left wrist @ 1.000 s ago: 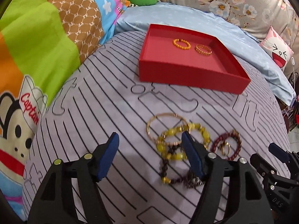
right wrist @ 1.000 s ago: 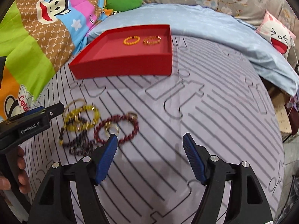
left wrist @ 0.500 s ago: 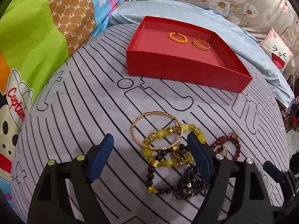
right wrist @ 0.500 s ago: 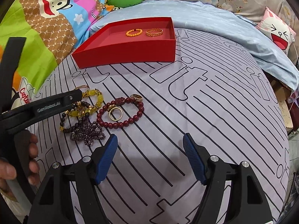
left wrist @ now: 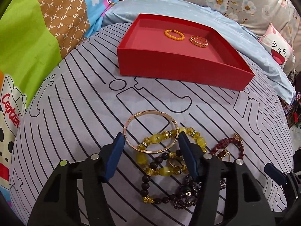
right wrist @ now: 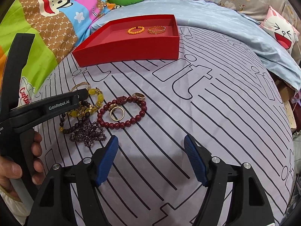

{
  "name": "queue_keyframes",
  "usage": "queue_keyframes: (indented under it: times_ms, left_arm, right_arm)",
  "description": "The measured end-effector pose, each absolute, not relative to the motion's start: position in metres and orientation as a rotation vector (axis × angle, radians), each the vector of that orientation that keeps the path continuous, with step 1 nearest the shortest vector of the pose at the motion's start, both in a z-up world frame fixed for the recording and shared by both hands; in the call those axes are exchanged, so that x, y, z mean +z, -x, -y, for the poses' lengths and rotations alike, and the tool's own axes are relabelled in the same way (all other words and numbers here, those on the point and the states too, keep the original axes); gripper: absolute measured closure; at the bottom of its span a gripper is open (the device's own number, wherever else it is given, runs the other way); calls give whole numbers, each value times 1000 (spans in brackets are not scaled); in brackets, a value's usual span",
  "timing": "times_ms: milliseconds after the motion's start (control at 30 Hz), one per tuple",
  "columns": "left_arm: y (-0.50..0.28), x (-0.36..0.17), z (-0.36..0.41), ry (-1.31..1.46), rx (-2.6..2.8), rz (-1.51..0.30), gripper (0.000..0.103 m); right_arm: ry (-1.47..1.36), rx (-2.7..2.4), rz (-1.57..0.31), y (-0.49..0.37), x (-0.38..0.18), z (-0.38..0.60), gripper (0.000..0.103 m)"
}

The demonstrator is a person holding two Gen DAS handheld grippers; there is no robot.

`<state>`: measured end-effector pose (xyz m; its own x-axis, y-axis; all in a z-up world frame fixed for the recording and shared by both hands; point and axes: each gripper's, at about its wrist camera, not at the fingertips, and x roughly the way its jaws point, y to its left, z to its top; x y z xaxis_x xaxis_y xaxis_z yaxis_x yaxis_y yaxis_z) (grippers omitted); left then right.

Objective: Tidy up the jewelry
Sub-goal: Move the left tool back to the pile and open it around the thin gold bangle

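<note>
A gold bangle (left wrist: 150, 111) lies on the striped sheet, partly over a yellow bead bracelet (left wrist: 158, 137). My left gripper (left wrist: 150, 139) straddles the bangle with its jaws closing, and each blue pad sits just at the bangle's outer edge. A dark bead bracelet (left wrist: 145, 179) and purple beads (right wrist: 86, 131) lie nearer to me. A dark red bracelet (right wrist: 120, 125) rings a gold ring (right wrist: 111, 114). The red tray (left wrist: 169, 66) beyond holds an orange bead bracelet (left wrist: 166, 33) and a gold chain band (left wrist: 197, 45). My right gripper (right wrist: 151, 141) is open over bare sheet.
A colourful cartoon blanket (left wrist: 28, 47) rises on the left. A light blue quilt (left wrist: 263, 60) and a cat-face pillow (right wrist: 282, 32) lie behind and right of the tray. A hand (right wrist: 11, 169) holds the left gripper's handle at the left edge of the right wrist view.
My left gripper moved left and lower over the jewelry pile. Its jaws widened, then narrowed around the gold bangle. My right gripper stays open and has hardly moved.
</note>
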<state>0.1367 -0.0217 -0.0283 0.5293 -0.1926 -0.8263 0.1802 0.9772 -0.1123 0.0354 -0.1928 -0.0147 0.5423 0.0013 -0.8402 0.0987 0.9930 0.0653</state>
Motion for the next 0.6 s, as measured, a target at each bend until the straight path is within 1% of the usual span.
queue_keyframes:
  times_ms: [167, 500, 600]
  left_arm:
    - [-134, -26, 21, 24, -229, -989, 46]
    - [-115, 3, 1, 57, -232, -946, 47]
    - [-108, 4, -5, 54, -229, -948, 47]
  right_arm:
    - [-111, -58, -996, -35, -15, 193, 33]
    - [-109, -59, -984, -39, -12, 195, 33]
    - [-101, -58, -976, -41, -10, 194, 33]
